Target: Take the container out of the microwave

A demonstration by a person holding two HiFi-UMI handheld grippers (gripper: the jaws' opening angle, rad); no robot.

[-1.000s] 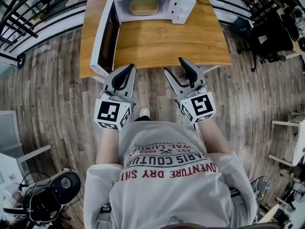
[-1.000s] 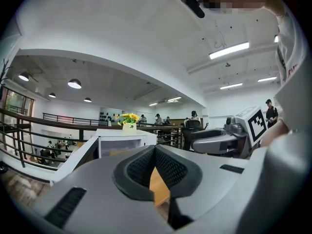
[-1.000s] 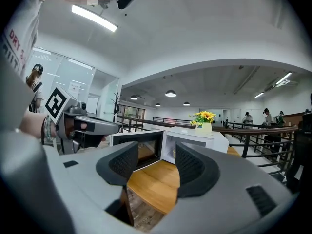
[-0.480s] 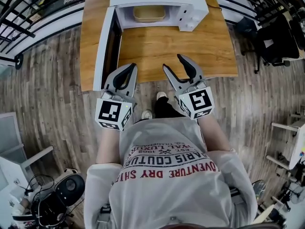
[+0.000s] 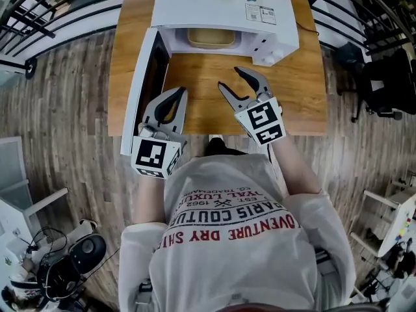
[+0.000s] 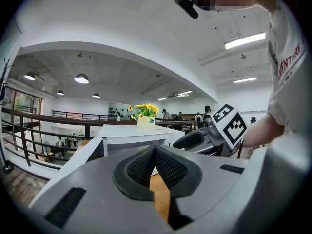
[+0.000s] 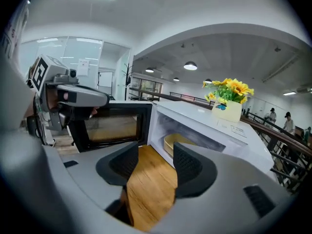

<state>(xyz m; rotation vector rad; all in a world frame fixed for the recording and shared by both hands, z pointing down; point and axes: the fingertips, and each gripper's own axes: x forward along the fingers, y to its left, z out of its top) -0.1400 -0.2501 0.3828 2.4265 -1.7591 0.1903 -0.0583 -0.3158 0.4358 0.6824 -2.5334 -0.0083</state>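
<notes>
I've stepped up: my right gripper (image 5: 230, 78), jaws apart and empty, now reaches over the tabletop (image 5: 289, 77) near edge toward the container (image 5: 211, 38); left gripper (image 5: 177, 92) pinched closed, empty.

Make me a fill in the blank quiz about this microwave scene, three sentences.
The door of the microwave stands ____.
The tan container sits ____ the microwave.
The right gripper has its jaws apart, while the left gripper has its jaws ____.
Missing words: open; inside; together.
</notes>
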